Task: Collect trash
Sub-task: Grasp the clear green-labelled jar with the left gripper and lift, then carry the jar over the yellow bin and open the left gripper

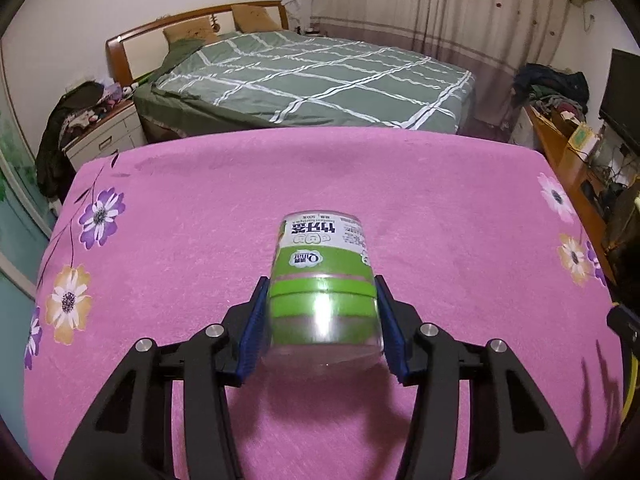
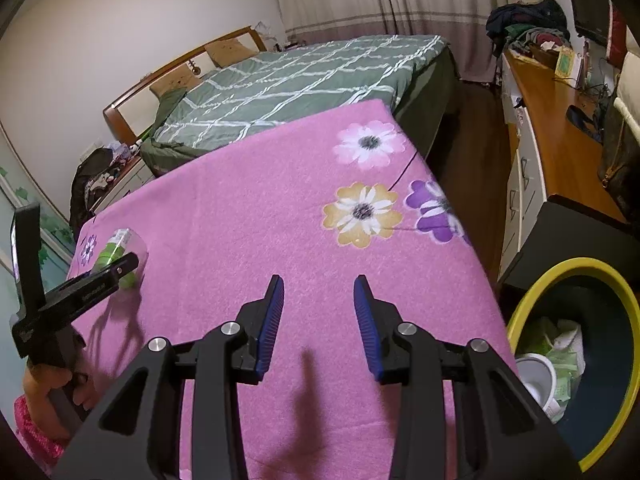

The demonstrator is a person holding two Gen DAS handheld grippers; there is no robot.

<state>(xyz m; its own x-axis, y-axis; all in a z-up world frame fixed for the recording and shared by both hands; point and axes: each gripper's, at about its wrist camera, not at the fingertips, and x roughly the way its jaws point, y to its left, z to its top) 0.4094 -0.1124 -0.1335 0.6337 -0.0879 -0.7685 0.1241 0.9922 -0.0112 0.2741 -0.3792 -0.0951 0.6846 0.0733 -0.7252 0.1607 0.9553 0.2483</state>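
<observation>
We see our left hand-held gripper [image 1: 322,316] clenched w/ blue pads [image 1: 253,332] on a clear plastic jar w/ green label [image 1: 324,280], lying on the desk's pink flowered cloth [image 1: 440,200]. Right hand-held gripper [image 2: 319,320] released, empty, nr yellow-rimmed dark trash bin [image 2: 576,268].

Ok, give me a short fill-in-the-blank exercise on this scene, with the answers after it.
1. The left gripper is shut on a clear ____ with a green label.
2. The right gripper holds ____.
3. The bin beside the table has a ____ rim.
4. The cloth on the table is ____ with printed flowers.

Missing words: jar; nothing; yellow; pink
</observation>
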